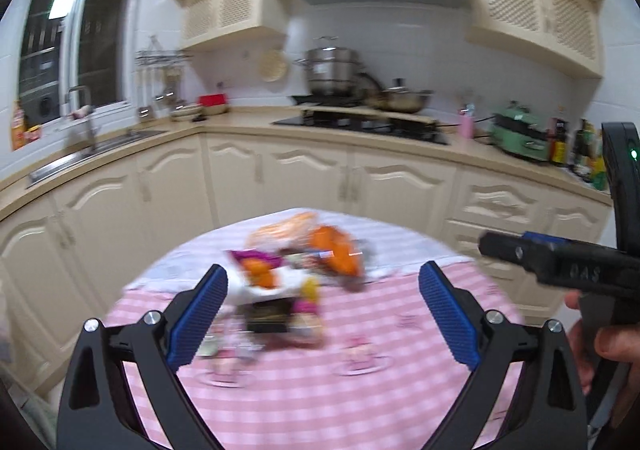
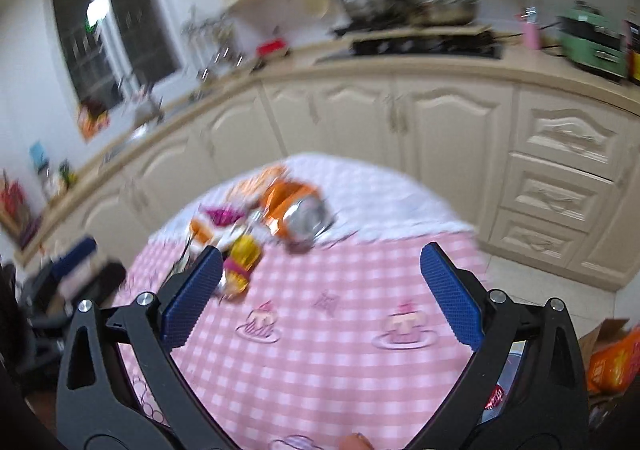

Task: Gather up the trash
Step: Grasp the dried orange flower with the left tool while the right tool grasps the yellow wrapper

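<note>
You're in a home kitchen: cream cabinets [image 1: 280,177], a sink [image 1: 100,147], and pots [image 1: 332,69] on the hob [image 1: 360,125].

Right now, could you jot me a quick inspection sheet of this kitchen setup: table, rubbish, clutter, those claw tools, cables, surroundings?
Surface: round table under a pink checked cloth.
Job's things: heap of wrappers near the table's far side, blurred; an orange bag among them.
Clutter: nothing seen beyond the wrappers.
Grippers: left gripper open, empty; right gripper open, empty.
Cables: one dark cord by the green cooker.
Surroundings: cream cabinets, stove with pots, sink, window.
</note>
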